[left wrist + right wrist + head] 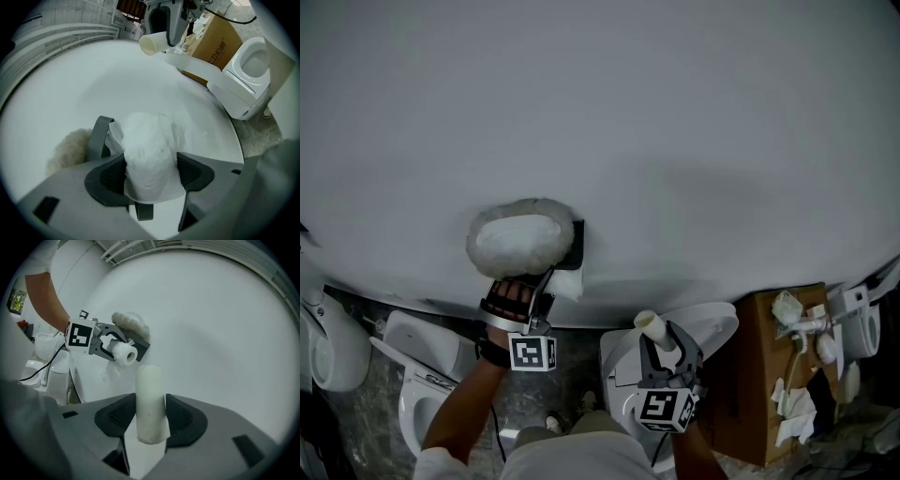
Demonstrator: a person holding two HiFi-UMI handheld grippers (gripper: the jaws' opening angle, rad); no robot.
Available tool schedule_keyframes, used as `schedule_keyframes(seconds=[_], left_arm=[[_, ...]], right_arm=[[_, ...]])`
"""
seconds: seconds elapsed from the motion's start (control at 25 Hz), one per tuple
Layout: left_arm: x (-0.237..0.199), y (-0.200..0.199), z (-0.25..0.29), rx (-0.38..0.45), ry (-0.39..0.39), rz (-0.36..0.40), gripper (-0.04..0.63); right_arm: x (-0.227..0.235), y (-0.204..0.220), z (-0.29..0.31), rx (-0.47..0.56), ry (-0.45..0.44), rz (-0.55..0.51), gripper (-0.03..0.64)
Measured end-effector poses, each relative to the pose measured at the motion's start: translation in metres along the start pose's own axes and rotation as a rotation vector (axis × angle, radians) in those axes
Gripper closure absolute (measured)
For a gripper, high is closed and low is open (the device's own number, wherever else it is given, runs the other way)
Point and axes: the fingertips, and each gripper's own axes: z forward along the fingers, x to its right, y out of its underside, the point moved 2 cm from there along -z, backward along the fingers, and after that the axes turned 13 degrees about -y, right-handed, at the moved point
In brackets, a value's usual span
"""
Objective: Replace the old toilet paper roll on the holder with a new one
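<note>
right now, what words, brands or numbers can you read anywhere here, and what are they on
Cardboard box: dark print, a round logo beside a few characters, too small and tilted to read.
Square markers on the gripper cubes: black-and-white patterns only, no letters or numbers.
Nothing else in any view carries readable text.

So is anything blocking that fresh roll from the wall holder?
Nothing visible does. The new roll in the left claw is right beside the holder, below its fluffy cover; the old tube is off it, held in the right claw.
</note>
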Motion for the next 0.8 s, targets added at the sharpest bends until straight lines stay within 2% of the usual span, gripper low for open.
schedule_keyframes(seconds=[0.16,0.36,0.8], left_arm=[[0.013,0.009,-0.002,-0.007,0.032,-0.005,0.281],[0.003,0.031,-0.007,-0.059,-0.003,-0.017,0.281],[0.0,0.048,-0.015,-0.082,-0.005,-0.016,0.287]], right_arm=[[-0.002,-0.003,-0.002,0.007,-0.002,0.0,0.422],[-0.002,-0.007,-0.005,0.012,0.006,-0.008,0.422],[-0.003,-0.013,-0.011,0.005,0.018,-0.025,0.422]])
